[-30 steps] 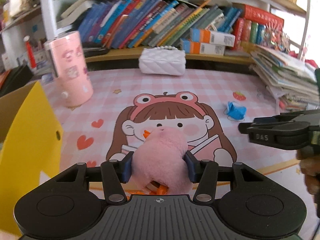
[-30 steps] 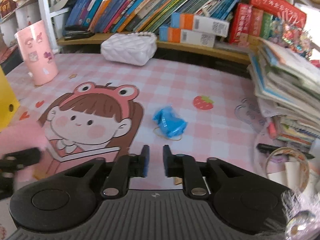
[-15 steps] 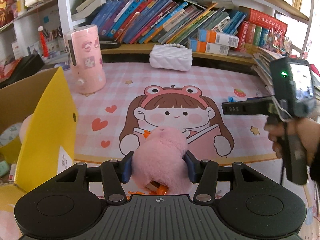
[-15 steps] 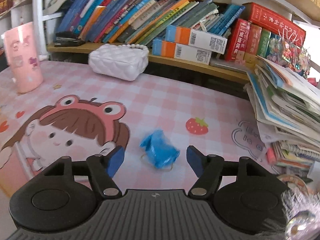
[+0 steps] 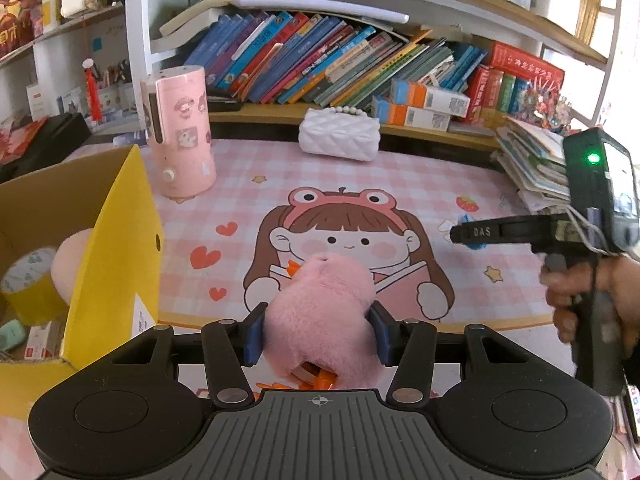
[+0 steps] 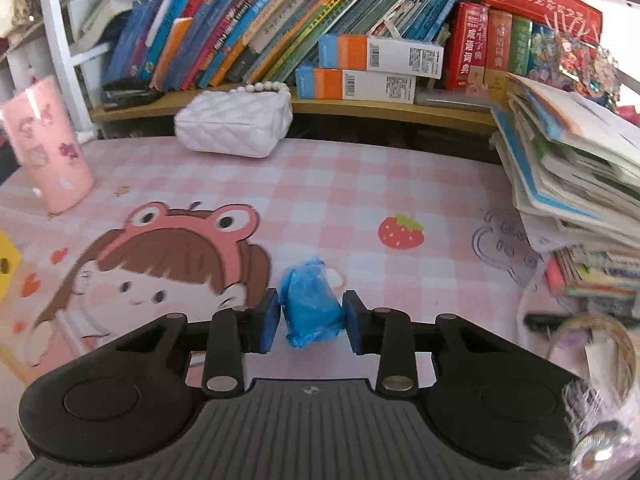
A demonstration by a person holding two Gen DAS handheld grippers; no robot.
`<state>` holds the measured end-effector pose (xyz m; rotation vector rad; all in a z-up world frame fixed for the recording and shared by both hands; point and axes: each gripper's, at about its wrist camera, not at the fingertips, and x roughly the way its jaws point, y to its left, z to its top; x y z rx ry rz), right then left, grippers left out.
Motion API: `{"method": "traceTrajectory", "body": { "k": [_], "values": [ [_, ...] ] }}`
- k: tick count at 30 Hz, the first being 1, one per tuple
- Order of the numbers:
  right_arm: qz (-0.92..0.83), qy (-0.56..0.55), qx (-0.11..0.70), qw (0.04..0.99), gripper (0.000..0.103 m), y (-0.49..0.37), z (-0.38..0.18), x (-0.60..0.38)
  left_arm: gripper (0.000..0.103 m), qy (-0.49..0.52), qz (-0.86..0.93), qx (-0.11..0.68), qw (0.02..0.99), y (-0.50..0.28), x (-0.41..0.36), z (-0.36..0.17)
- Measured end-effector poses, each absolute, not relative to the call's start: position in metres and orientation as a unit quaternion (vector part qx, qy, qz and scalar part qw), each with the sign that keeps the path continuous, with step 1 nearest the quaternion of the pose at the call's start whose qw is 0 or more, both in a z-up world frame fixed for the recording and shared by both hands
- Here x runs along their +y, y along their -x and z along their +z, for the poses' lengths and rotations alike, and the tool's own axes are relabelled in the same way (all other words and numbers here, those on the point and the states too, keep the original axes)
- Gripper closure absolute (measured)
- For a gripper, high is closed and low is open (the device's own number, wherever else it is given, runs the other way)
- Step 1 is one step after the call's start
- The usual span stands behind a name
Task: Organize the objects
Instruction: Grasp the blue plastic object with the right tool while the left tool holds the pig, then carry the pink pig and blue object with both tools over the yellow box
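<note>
Both wrist cameras are looking down along their fingers, close over the tabletop, facing the bookshelf. They're sharing the white purse and cartoon girl print.

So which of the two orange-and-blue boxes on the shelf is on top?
The longer box, set further right; the lower box sits under it, just behind the white purse.

Left gripper clamps pink plush toy beside yellow box.
</note>
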<state>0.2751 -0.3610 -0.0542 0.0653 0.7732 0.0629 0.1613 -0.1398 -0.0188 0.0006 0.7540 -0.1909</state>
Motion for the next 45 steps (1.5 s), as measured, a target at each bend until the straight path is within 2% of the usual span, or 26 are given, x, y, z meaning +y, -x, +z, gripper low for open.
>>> {"method": "traceTrajectory", "body": {
  "k": [10,22,45],
  "values": [
    [0.033,-0.056,0.391,0.918,0.072,-0.19,-0.02,-0.334,0.053,0.022,-0.126,0.355,0.926,-0.128,-0.118,-0.014],
    [0.04,-0.049,0.406,0.912,0.072,-0.101,-0.005,-0.258,0.053,0.043,-0.131,0.344,0.929,-0.077,-0.058,-0.007],
    [0.132,0.021,0.415,0.9,0.071,-0.016,-0.005,-0.106,0.053,0.072,-0.048,0.342,0.936,0.017,0.067,-0.003]
  ]
}}
